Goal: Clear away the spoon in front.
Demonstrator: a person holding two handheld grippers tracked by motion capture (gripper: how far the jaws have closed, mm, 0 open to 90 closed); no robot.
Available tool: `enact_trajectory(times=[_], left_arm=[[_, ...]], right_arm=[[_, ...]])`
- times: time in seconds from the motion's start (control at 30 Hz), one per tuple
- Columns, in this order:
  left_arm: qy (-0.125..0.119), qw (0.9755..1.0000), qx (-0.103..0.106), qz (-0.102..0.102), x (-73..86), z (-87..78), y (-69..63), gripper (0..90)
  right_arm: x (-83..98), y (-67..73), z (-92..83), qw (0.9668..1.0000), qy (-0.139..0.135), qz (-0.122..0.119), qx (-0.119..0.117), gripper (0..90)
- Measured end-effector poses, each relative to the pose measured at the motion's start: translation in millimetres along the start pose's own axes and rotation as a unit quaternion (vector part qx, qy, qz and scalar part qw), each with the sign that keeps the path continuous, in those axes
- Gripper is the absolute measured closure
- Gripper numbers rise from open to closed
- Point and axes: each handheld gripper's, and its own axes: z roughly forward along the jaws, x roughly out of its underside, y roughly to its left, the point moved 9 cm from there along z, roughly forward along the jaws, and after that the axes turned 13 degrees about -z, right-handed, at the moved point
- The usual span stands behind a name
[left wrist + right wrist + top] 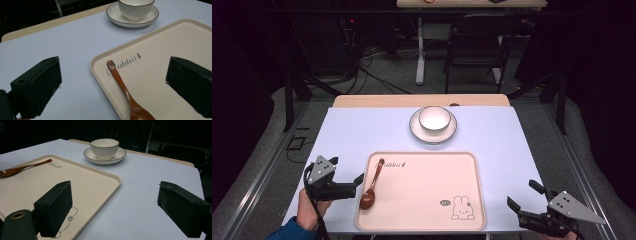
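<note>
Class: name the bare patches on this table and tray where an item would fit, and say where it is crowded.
Free: the beige rabbit-print tray right of the brown wooden spoon; pale blue tabletop either side of the white bowl on its saucer. Crowded: the tray's left edge, by the left gripper.

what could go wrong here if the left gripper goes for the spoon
The spoon lies flat on the tray close to its left rim, so the open left gripper may catch that raised rim and shift the tray. The thin handle could also slip out of the jaws. If it is then carried to the bowl, a knock might slide the bowl on its saucer.
</note>
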Motion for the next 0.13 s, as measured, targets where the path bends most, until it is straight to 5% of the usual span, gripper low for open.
enact_trajectory(times=[0.13], left_arm=[[0.008,0.9999,-0.004,-0.012,3.5,4.2,6.2,0.2]], right_arm=[[0.0,0.5,0.4,1.0000,0.000,0.000,-0.001,11.8]])
